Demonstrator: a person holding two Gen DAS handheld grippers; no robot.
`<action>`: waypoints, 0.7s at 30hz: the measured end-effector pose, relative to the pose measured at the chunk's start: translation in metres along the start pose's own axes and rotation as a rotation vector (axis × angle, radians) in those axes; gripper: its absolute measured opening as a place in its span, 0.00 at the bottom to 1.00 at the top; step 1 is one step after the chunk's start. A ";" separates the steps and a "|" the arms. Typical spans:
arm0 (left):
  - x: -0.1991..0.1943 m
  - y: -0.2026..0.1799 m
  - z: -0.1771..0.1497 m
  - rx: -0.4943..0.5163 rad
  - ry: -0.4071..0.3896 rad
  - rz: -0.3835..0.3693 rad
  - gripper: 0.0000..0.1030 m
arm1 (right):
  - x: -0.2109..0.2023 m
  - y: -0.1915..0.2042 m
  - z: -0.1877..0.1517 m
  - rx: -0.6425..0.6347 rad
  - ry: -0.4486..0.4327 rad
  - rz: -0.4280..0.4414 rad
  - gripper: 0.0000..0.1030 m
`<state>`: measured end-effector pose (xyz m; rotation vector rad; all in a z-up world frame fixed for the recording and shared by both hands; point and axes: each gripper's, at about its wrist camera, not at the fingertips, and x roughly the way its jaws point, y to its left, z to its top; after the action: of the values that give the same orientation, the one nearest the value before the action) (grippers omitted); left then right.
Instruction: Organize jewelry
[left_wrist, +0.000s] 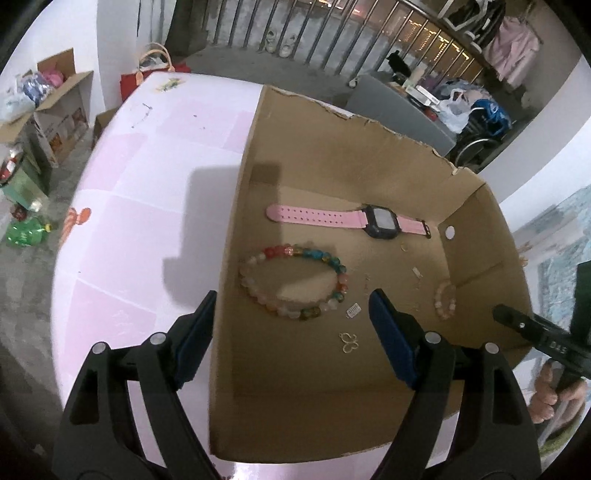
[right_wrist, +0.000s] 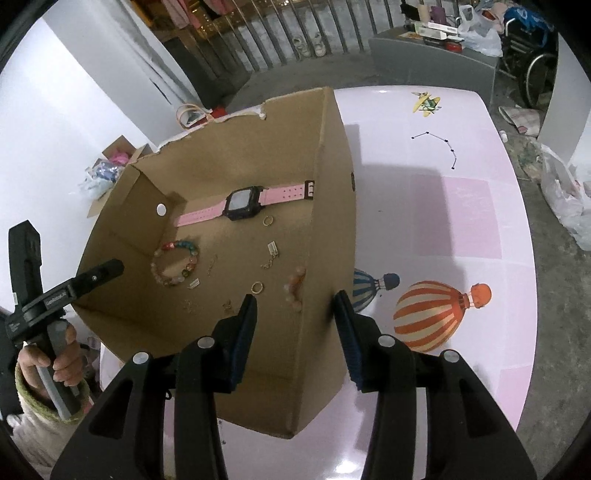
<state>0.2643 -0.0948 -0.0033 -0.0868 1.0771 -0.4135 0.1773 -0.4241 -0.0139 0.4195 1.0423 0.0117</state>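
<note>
Left wrist view: the pink-strapped black watch and multicoloured bead bracelet are seen already boxed at centre frame, small pieces remaining scattered, both claws being held apart and empty.

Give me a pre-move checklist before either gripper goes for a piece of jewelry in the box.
1. Left gripper empty, jaws wide: ok.
2. Right gripper empty, jaws apart: ok.
3. Multicolored bead bracelet in plain view ahead of the left gripper, nothing on top of it: ok.
4. Left gripper clear of the cardboard box: not ok, its fingers straddle the side wall.
5. Right gripper clear of the box: not ok, it straddles the opposite wall.
6. Pink watch flat on the box floor, apart from the bracelet: ok.
</note>
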 end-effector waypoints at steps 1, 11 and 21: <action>-0.003 -0.003 0.000 0.013 -0.007 0.009 0.75 | -0.003 0.002 0.000 -0.007 -0.004 -0.003 0.42; -0.039 0.003 -0.042 0.026 -0.044 0.021 0.75 | -0.029 0.012 -0.038 0.007 -0.031 -0.010 0.42; -0.063 0.023 -0.094 0.023 -0.079 0.017 0.75 | -0.043 0.033 -0.098 -0.024 -0.046 -0.019 0.42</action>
<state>0.1636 -0.0380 -0.0018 -0.0727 0.9944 -0.4038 0.0791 -0.3700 -0.0086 0.3866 1.0001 -0.0019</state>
